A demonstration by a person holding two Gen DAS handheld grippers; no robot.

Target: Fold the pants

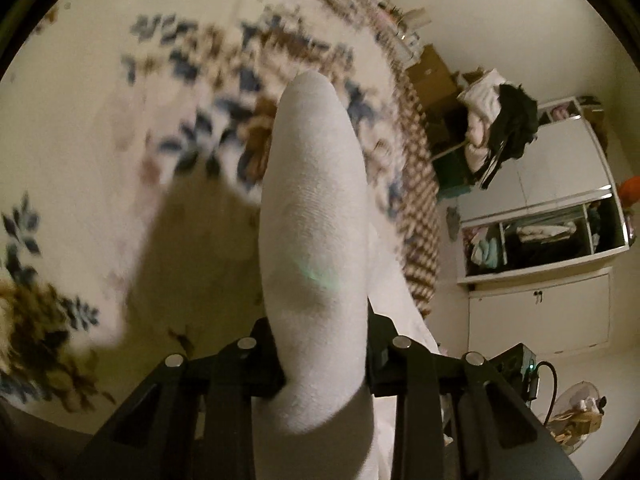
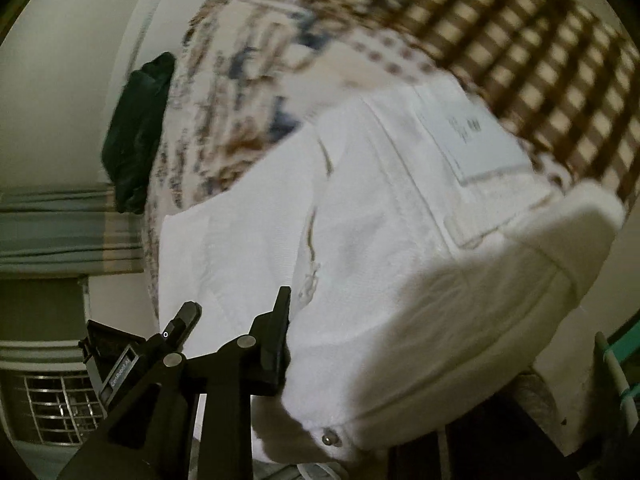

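Bedspread [image 1: 100,128], floral, fills the upper left behind white pants [image 1: 316,208] lifted at centre frame, each tool (left tool [image 1: 326,352], right tool [image 2: 320,344]) clamped on a thick fold; slack cloth could slip free or sag unevenly.

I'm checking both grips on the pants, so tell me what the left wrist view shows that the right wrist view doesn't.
Left wrist view only: the left tool shut on a rolled white fold, an open white wardrobe, a heap of clothes and cardboard boxes.

Right wrist view only: the right tool shut on the waist end, a paper tag, a metal button, a dark garment and a metal grille.

Both: the white pants and the floral bedspread with its checkered border.
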